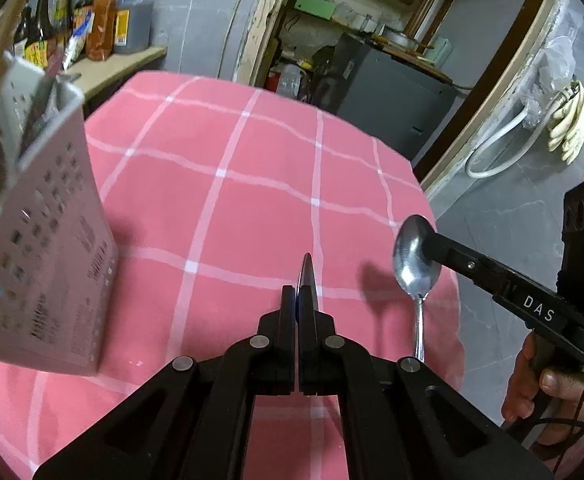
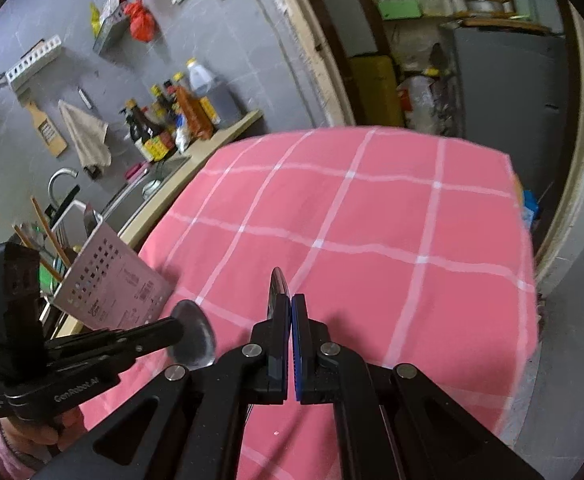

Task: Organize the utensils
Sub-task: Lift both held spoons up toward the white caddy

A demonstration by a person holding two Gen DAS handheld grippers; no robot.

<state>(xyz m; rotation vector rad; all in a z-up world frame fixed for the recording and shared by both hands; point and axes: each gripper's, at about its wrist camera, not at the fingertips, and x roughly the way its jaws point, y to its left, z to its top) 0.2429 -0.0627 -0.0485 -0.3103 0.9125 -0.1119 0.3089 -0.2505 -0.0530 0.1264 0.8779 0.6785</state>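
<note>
Where tongs [image 1: 298, 300] close, spoon [image 1: 307, 276] between.

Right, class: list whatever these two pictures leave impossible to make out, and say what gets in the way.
- Left spoon handle: left wrist view, hidden under the left gripper fingers.
- Right spoon handle end: left wrist view, behind that gripper's linkage.
- Utensil holder contents: left wrist view, blurred and cut by the edge.
- Bottles, labels: right wrist view, too small.
</note>
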